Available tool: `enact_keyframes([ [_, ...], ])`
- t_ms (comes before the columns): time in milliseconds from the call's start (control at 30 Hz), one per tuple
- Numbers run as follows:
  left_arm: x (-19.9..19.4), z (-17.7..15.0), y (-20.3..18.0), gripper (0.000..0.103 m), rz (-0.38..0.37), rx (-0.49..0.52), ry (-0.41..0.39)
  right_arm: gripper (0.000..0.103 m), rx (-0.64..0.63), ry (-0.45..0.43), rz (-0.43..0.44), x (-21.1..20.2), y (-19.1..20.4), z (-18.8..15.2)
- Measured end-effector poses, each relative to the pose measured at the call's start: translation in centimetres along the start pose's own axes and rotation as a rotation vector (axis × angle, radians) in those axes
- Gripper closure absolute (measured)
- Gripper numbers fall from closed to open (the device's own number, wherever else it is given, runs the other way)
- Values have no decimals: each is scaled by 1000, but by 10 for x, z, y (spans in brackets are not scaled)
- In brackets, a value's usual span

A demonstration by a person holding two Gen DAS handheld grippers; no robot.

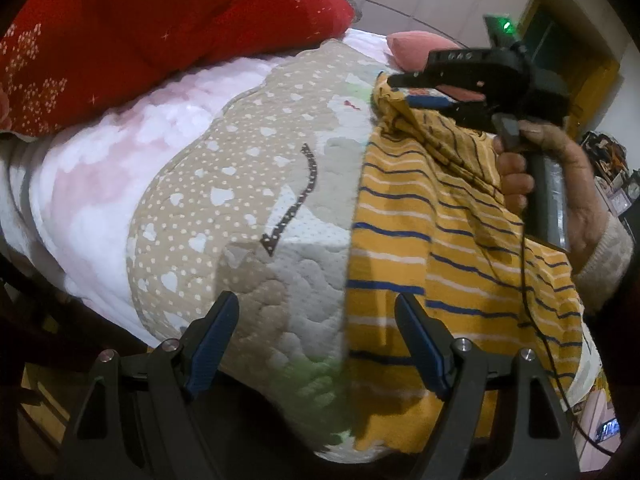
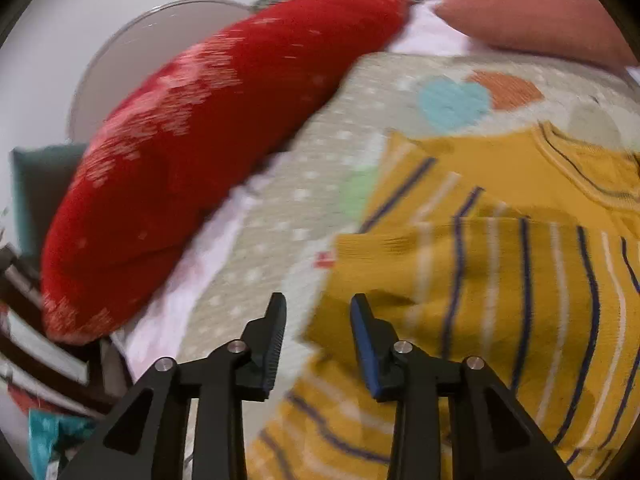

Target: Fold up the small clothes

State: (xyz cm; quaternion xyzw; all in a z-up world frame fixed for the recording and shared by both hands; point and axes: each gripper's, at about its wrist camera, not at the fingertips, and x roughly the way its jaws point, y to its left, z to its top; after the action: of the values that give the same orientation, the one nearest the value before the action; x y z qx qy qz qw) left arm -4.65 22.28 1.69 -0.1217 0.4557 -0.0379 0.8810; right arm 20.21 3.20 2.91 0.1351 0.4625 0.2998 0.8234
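Observation:
A yellow garment point(image 1: 400, 240) with blue and white stripes lies on a quilted mat point(image 1: 240, 184). One part of it is folded over the rest, seen as a raised flap point(image 2: 440, 256) in the right wrist view. My left gripper point(image 1: 316, 304) stands open low over the garment's left edge, with nothing between its fingers. My right gripper point(image 2: 319, 304) is open just above the near edge of the garment point(image 2: 500, 280), pinching no cloth. From the left wrist view the right gripper point(image 1: 416, 76) hovers at the garment's far raised fold, held by a person's hand point(image 1: 516, 176).
A red blanket with white specks point(image 1: 140, 40) point(image 2: 192, 160) is heaped along the left of the mat. A pink pillow point(image 2: 532, 12) lies at the far end. A pink-and-white fleece point(image 1: 88, 184) sits under the mat. A thin black cable point(image 1: 524, 280) trails across the garment.

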Motion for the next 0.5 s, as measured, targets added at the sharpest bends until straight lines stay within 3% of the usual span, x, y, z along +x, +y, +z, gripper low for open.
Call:
enact_keyframes([
  [67, -4, 0, -4, 24, 0, 8, -4, 61, -39, -18, 13, -23, 12, -9],
  [200, -11, -1, -15, 24, -16, 25, -13, 43, -47, -67, 27, -82, 15, -39],
  [333, -13, -4, -31, 24, -47, 57, -16, 42, 52, -129, 23, -144, -12, -81],
  [500, -5, -13, -59, 24, -83, 97, 37, 41, 160, -235, -34, -214, -49, -134],
])
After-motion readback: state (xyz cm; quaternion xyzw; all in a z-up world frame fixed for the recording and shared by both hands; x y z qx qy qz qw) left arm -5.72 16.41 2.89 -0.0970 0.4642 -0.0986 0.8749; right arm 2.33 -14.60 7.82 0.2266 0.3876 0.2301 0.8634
